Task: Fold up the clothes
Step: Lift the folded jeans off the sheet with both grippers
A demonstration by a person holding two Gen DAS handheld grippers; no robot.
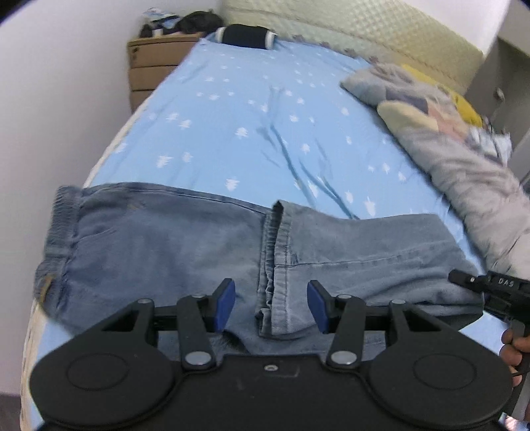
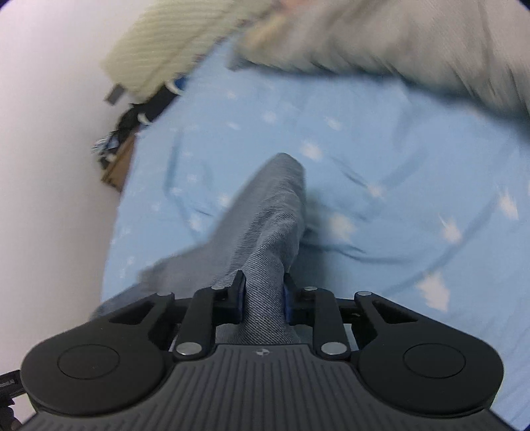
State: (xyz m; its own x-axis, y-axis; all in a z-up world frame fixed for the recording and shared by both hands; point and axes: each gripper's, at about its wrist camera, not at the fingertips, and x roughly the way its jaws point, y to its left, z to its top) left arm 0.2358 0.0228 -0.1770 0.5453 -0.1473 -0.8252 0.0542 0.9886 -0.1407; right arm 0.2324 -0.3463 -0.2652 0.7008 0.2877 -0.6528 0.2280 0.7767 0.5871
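Observation:
Light blue jeans (image 1: 172, 245) lie folded across the near end of the bed, waistband at the left and a hemmed leg end (image 1: 275, 265) on top near the middle. My left gripper (image 1: 271, 305) hovers above that hem, its blue pads (image 1: 227, 303) apart and clear of the cloth, so it is open. In the right wrist view my right gripper (image 2: 263, 293) is shut on a bunched ridge of the jeans (image 2: 265, 218), which rises from the sheet into the jaws. The right gripper (image 1: 463, 281) also shows at the right edge of the left wrist view, at the jeans' right end.
The bed has a blue sheet (image 1: 248, 116) with small white figures. A grey patterned quilt (image 1: 457, 149) is heaped along its right side. A dark rolled item (image 1: 246, 36) lies by the padded headboard (image 1: 364, 30). Cardboard boxes (image 1: 152, 66) stand against the white wall on the left.

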